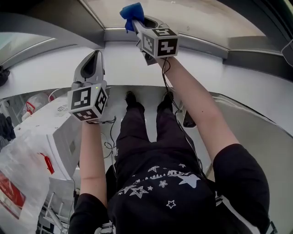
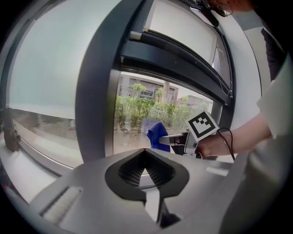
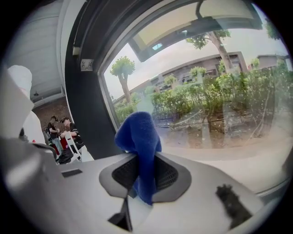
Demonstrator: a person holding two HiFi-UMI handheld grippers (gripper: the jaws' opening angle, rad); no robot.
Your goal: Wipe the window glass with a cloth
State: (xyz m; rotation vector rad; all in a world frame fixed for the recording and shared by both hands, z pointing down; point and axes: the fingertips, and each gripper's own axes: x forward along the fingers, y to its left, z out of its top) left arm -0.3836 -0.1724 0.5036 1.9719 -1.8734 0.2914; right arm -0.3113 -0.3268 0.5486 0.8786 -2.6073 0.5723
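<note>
A blue cloth (image 1: 132, 11) is pinched by the right gripper (image 1: 136, 23) near the window glass (image 1: 192, 16), upper centre; the left gripper (image 1: 96, 55) is pressed together.

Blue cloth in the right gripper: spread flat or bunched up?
Bunched. The blue cloth is clamped between the right gripper's jaws, sticking out as a rounded wad near the window glass.

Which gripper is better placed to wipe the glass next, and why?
Right. The right gripper is shut on the blue cloth and holds it up close to the glass. The left gripper is shut on nothing and sits lower, farther back from the pane.
</note>
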